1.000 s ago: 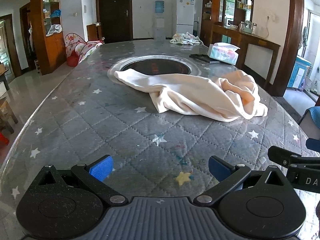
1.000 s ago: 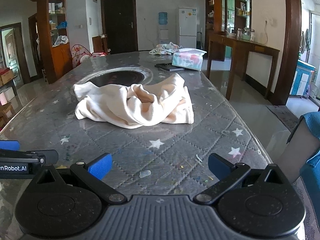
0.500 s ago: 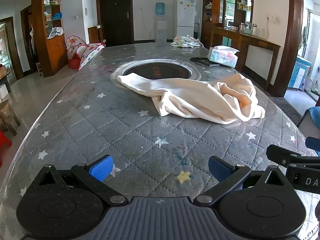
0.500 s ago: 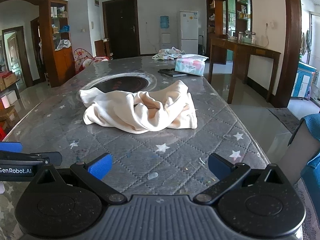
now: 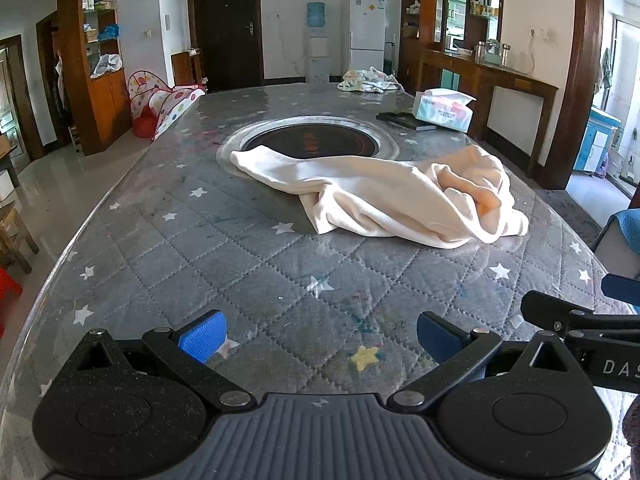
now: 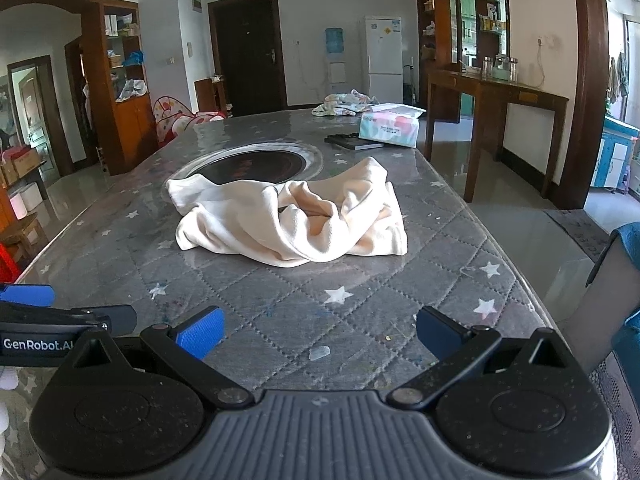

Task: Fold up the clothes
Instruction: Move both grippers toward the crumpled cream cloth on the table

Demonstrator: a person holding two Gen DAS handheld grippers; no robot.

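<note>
Matte black body on the left gripper [image 5: 320, 336], finely speckled, with two round domed housings at 7 and 5 o'clock. Ribbed grey grip plate at 6 o'clock between them. Angled black link arms, each with a silver rivet at its base and a small screw near its tip. Bright blue ribbed pads [image 5: 202, 336] on the fingertips. Same build on the right gripper [image 6: 318, 332]. White lettering "GenRobot.AI" at 9 o'clock in the right view, "DAS" at 3 o'clock in the left.
</note>
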